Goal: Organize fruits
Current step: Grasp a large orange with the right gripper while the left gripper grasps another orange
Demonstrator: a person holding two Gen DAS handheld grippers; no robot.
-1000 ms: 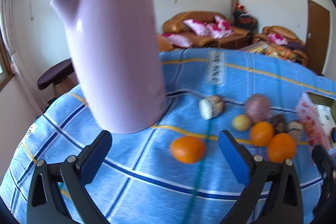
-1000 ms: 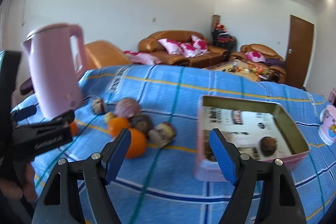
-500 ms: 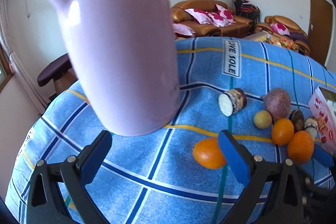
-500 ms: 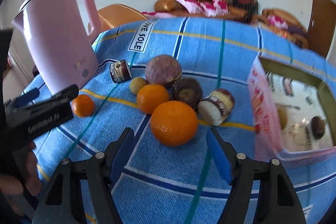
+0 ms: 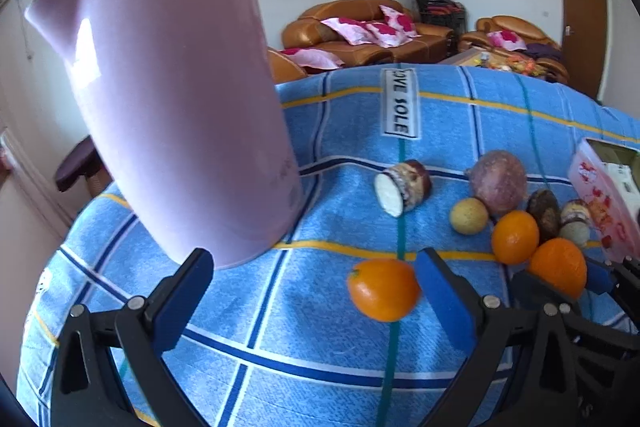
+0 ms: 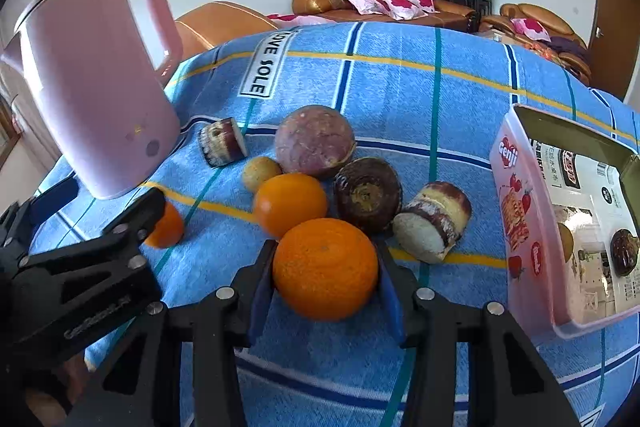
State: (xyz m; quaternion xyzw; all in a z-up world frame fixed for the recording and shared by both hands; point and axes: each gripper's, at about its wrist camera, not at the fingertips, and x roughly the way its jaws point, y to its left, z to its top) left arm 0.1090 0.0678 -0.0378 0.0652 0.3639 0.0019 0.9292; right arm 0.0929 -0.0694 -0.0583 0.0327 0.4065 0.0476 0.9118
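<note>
Our right tongs (image 6: 325, 277) pinch the big orange (image 6: 325, 269) between their blue pads at the near edge of the fruit pile; it looks as if it sits on the tabletop (image 6: 400, 99), though we cannot tell whether it has left the cloth. Our left tongs (image 5: 316, 297) are spread wide and hold nothing, with a lone orange (image 5: 383, 289) just beside the inner face of their right finger and the pink kettle (image 5: 172, 99) looming near on the left.

Beyond the gripped orange lie a second orange (image 6: 290, 205), a small yellowish fruit (image 6: 262, 173), a large purplish round fruit (image 6: 315, 142), a dark brown one (image 6: 367, 195) and two cut chunks with white flesh (image 6: 432, 223) (image 6: 221, 143). To the right stands the open pink tin (image 6: 516, 211), with a dark fruit (image 6: 624, 251) already in it and what may be a second one by the near wall.

We judge the job barely begun: most fruit is outside the tin, and this orange likely goes in next.
</note>
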